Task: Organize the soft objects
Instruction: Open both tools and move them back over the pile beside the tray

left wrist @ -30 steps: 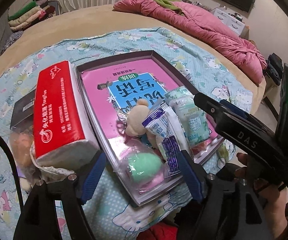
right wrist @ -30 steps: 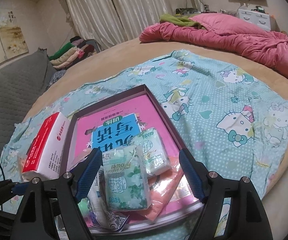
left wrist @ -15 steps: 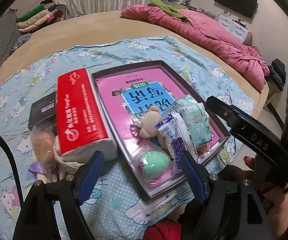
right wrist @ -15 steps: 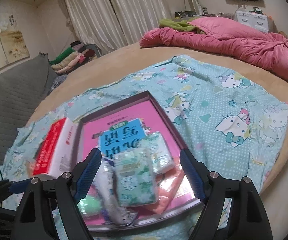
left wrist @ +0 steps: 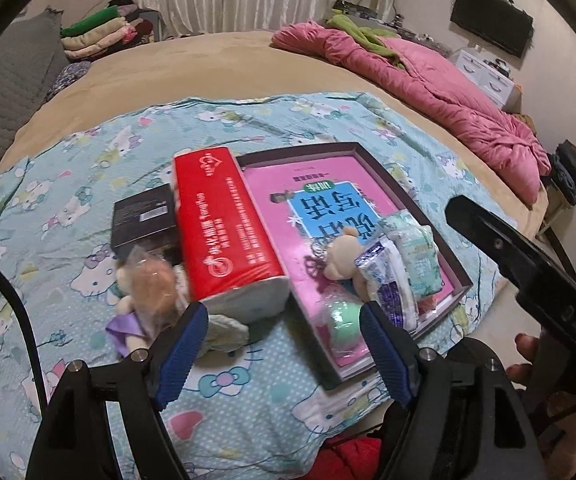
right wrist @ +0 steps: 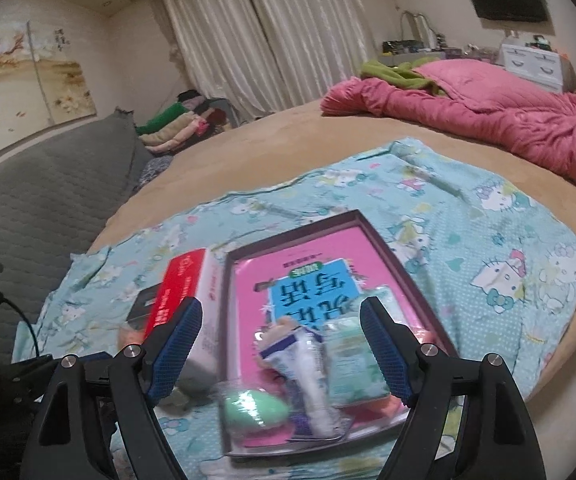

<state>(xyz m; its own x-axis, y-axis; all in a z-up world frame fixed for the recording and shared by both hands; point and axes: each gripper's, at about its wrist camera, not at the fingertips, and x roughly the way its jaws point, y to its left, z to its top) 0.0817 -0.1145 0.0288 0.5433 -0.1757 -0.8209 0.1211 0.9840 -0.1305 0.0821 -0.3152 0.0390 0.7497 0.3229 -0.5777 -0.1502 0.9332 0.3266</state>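
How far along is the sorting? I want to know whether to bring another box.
Done: the tray already holds tissue packets, a green sponge and a small bear. In hand: nothing; the left gripper and right gripper are both open and empty. Left: the red tissue pack, bagged doll and black box lie outside on the sheet.

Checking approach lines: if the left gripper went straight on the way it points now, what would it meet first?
Probably the near end of the red tissue pack; the open left gripper hangs above the bedsheet, depth unclear.
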